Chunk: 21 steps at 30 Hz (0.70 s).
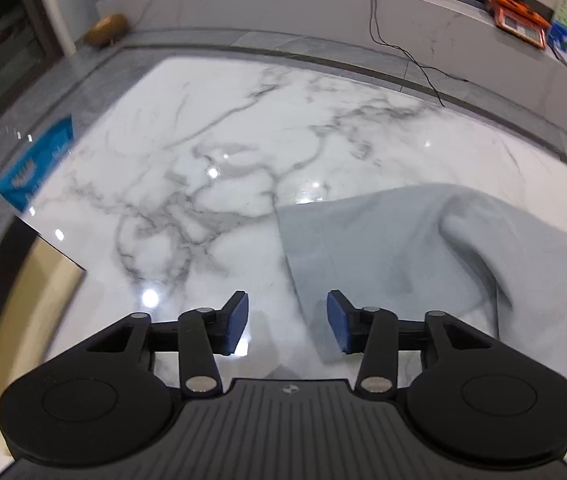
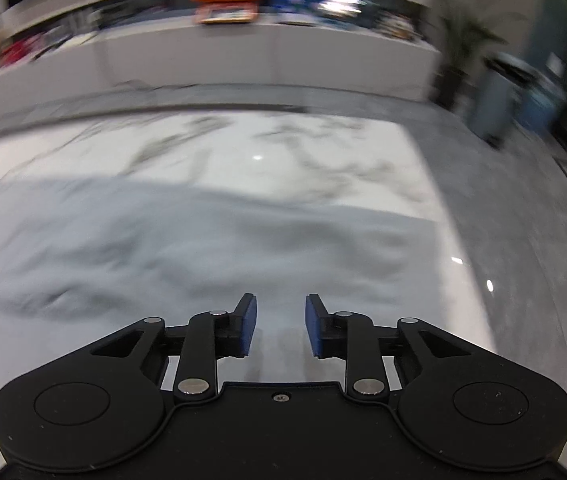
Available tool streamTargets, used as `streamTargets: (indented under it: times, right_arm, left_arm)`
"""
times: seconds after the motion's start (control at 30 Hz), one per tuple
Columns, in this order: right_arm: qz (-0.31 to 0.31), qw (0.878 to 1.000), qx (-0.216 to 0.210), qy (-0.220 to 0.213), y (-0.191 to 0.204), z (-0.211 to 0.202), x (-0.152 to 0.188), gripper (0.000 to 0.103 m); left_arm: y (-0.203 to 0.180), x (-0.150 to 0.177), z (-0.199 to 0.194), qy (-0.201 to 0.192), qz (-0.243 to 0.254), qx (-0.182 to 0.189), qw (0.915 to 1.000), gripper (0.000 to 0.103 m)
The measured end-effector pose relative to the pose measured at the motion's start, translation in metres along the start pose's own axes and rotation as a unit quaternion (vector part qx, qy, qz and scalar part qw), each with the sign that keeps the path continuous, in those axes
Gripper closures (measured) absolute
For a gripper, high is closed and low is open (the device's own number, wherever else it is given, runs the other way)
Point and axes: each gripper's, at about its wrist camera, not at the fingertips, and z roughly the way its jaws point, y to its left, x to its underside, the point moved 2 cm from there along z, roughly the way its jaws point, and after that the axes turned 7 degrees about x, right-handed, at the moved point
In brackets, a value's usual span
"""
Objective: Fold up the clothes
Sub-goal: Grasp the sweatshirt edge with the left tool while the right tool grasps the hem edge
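Note:
A pale grey garment (image 1: 383, 248) lies on the white marble table (image 1: 203, 152), on the right side of the left wrist view, with a raised fold near its right end. My left gripper (image 1: 287, 322) hangs open just above the garment's near left edge, nothing between its blue pads. In the right wrist view the same grey garment (image 2: 187, 248) spreads across the left and middle, blurred by motion. My right gripper (image 2: 280, 326) is open over the cloth's near part, holding nothing.
A blue packet (image 1: 37, 164) lies at the table's left edge. Beyond the table (image 2: 283, 152) runs a long white counter (image 1: 323, 12) with a black cable, an orange item (image 1: 517, 16) and clutter. Bins (image 2: 519, 96) stand on the floor at the right.

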Motion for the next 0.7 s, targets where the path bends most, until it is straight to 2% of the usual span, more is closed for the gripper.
streamTargets:
  times: [0.17,0.33,0.43,0.47,0.57,0.6,0.67,0.7]
  right_arm:
    - [0.079,0.997,0.017,0.021,-0.047,0.038,-0.027,0.075]
    - [0.140,0.989,0.039,0.020,-0.077,0.070,-0.048,0.071]
    - [0.163,0.986,0.027,0.031,-0.089,0.084,-0.055,0.067]
    - [0.168,0.985,0.012,0.047,-0.091,0.094,-0.058,0.067]
    - [0.161,0.985,0.008,0.062,-0.088,0.104,-0.061,0.066]
    - [0.155,0.986,0.011,0.066,-0.085,0.106,-0.060,0.066]
    - [0.145,0.987,0.016,0.068,-0.080,0.106,-0.059,0.072]
    - [0.139,0.988,0.014,0.068,-0.077,0.106,-0.059,0.087]
  left_arm:
    - [0.005,-0.004,0.018,0.004,-0.026,0.017,0.9995,0.060]
    - [0.001,-0.013,0.025,-0.004,-0.019,0.015,0.9997,0.061]
    - [0.001,-0.020,0.029,-0.007,-0.018,0.018,0.9997,0.075]
    - [0.000,-0.023,0.030,-0.008,-0.017,0.019,0.9997,0.078]
    - [-0.003,-0.027,0.033,-0.006,-0.011,0.023,0.9996,0.093]
    - [-0.004,-0.027,0.034,-0.005,-0.010,0.025,0.9996,0.095]
    - [-0.009,-0.030,0.035,-0.005,0.002,0.014,0.9999,0.097]
    - [-0.010,-0.031,0.036,-0.007,0.007,0.006,0.9999,0.097]
